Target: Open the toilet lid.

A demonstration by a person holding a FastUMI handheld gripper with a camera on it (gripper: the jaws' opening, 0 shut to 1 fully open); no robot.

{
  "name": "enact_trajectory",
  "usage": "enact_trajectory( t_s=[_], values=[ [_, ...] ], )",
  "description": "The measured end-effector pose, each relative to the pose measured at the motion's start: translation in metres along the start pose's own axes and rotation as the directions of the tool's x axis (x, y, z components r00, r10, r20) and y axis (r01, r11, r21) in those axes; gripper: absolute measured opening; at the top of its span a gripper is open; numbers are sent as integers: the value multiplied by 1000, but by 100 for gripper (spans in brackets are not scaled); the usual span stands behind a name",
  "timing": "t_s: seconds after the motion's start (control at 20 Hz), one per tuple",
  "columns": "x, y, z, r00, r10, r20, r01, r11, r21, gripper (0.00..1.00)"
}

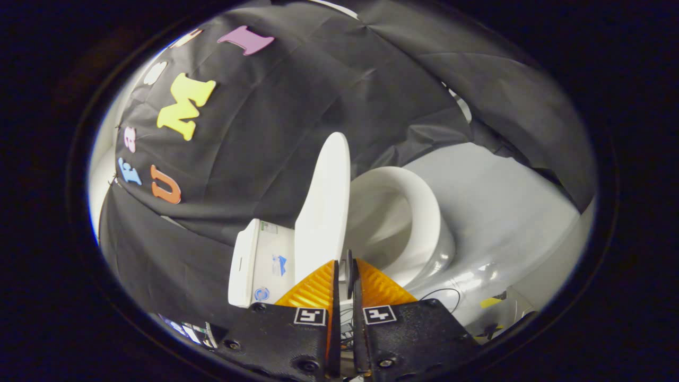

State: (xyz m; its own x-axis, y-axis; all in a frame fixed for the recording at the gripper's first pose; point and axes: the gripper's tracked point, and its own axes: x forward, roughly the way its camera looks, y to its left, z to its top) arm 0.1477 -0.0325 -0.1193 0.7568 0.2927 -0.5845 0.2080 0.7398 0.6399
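Against the black cloth wall the lid (323, 207) stands raised off the bowl (419, 212); the gripper (345, 276) sits nearly closed, seemingly holding nothing; opening looks done.

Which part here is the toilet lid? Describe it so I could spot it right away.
Find the white toilet standing against the black cloth wall. The lid is the thin flat white panel standing nearly upright between the boxy tank and the round open bowl. It rises just beyond the nearly closed orange fingers, and unlike the thick curved bowl rim, it is slim and flat.
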Motion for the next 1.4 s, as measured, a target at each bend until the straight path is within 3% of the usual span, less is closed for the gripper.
enact_trajectory(
  t_s=[0.25, 0.85, 1.4],
  values=[
    [-8, 26, -3, 998, -56, 4, 56, 991, -121, 13],
    [-19, 99, -7, 992, -115, 48, 123, 960, -251, 13],
    [-21, 160, -16, 976, -176, 131, 213, 905, -368, 13]
  ],
)
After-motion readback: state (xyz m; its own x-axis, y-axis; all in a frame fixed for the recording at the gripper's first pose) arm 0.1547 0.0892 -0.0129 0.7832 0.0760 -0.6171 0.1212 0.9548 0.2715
